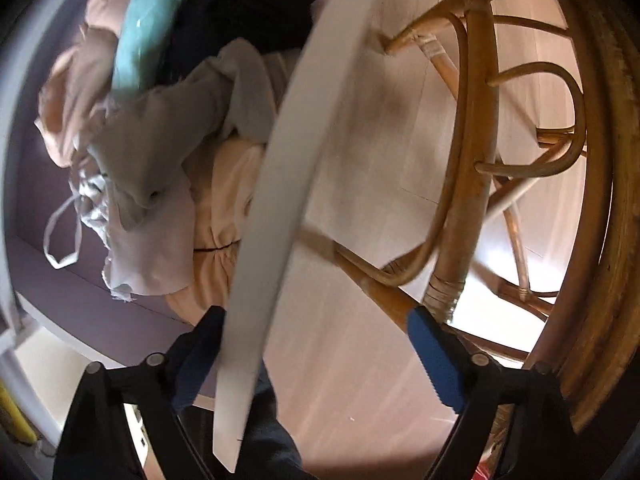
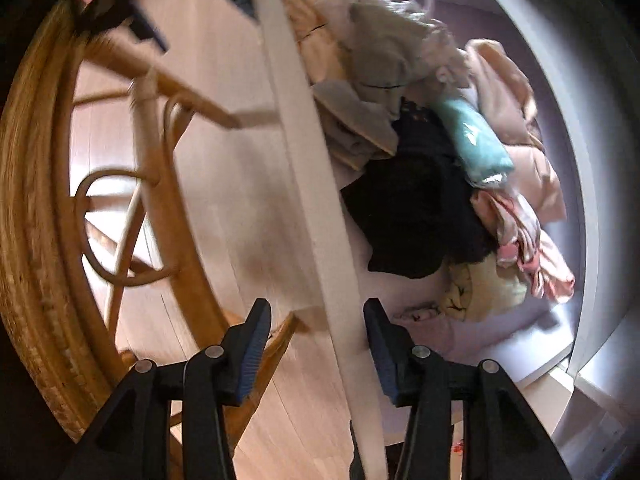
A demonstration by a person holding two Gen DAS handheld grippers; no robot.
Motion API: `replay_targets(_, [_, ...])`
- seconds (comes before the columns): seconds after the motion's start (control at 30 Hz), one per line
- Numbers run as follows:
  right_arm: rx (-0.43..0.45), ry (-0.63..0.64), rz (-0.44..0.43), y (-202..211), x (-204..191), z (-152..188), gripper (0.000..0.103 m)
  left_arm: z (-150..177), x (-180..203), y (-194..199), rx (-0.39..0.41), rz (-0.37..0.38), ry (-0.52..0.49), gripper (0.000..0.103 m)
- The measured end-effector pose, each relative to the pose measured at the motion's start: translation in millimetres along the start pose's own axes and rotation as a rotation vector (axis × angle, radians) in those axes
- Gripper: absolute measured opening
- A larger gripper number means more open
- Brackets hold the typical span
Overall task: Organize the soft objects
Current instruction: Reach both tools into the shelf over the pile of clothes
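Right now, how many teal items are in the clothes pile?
1: a teal roll lies on the pile, between the black garment and pink cloth. Others may be buried.

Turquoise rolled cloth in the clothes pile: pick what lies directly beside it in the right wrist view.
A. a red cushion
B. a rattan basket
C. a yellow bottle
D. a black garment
D: in the right wrist view the turquoise rolled cloth lies in the pile on the purple surface with a black garment directly against its left side.
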State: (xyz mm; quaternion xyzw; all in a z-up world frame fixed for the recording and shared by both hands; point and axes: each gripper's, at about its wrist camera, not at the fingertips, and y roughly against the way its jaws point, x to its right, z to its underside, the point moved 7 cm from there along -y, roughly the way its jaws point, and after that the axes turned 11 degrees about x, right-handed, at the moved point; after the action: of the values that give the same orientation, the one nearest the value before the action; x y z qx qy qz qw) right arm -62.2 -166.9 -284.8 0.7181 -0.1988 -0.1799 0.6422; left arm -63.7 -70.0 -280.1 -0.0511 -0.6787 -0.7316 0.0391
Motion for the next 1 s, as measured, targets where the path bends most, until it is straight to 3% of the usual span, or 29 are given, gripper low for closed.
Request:
replay_targets(0.17, [-0.016, 0.021, -0.039, 2.6, -3.9, 0.1, 0.048, 11.9, -11.0, -1.3, -0.001, 0.01, 0.05, 0.094])
replay_targets(0.27, [0.051, -0.008, -0.058, 23.4, 3.6, -0.1, 0.047, 14.9, -37.2, 31.2, 0.17, 0.034, 0.201, 0.094])
replay_targets(0.37, [0.223, -0.131, -0.046, 62.8, 32.3, -17.5, 0.046, 11.4, -65.2, 72.4, 0.368, 0.034, 0.342, 0.094])
replay_targets(0.43, [0.315, -0.195, -0.002, 83.3, 52.2, -25.0, 0.046, 6.6, -87.7, 99.1, 0.495, -0.074, 0.399, 0.095])
replay_targets(0.47, [0.323, -0.194, 0.076, 86.3, 63.2, -26.5, 0.046, 2.2, -98.7, 106.8, 0.526, -0.164, 0.422, 0.096])
replay_targets(0.53, [0.254, -0.156, 0.193, 72.5, 76.2, -23.3, 0.043, -1.8, -109.0, 103.1, 0.503, -0.334, 0.422, 0.096])
replay_targets(0.57, [0.214, -0.149, 0.213, 61.9, 80.1, -21.6, 0.041, -4.5, -113.2, 92.9, 0.45, -0.439, 0.405, 0.096])
replay_targets(0.67, [0.113, -0.14, 0.21, 26.4, 80.4, -11.1, 0.04, -15.4, -102.1, 60.2, 0.347, -0.531, 0.284, 0.096])
replay_targets(0.73, [0.069, -0.109, 0.207, 9.6, 74.3, -4.6, 0.04, -20.1, -85.1, 39.8, 0.289, -0.512, 0.195, 0.091])
replay_targets(0.77, [0.055, -0.101, 0.199, 4.5, 71.9, -2.6, 0.04, -21.9, -79.8, 39.1, 0.307, -0.475, 0.186, 0.093])
replay_targets(0.83, [0.047, -0.102, 0.158, -3.2, 65.2, 0.7, 0.036, -20.4, -69.5, 31.7, 0.29, -0.394, 0.197, 0.093])
replay_targets(0.9, [0.045, -0.114, 0.118, -5.5, 61.8, 3.1, 0.035, -19.0, -70.3, 28.9, 0.283, -0.364, 0.236, 0.093])
replay_targets(0.97, [0.035, -0.179, 0.016, -7.9, 56.4, 6.2, 0.025, -13.5, -78.7, 27.0, 0.263, -0.307, 0.303, 0.089])
replay_targets(1.0, [0.033, -0.189, -0.01, -9.1, 52.4, 7.9, 0.013, -11.3, -78.8, 25.6, 0.265, -0.281, 0.319, 0.087])
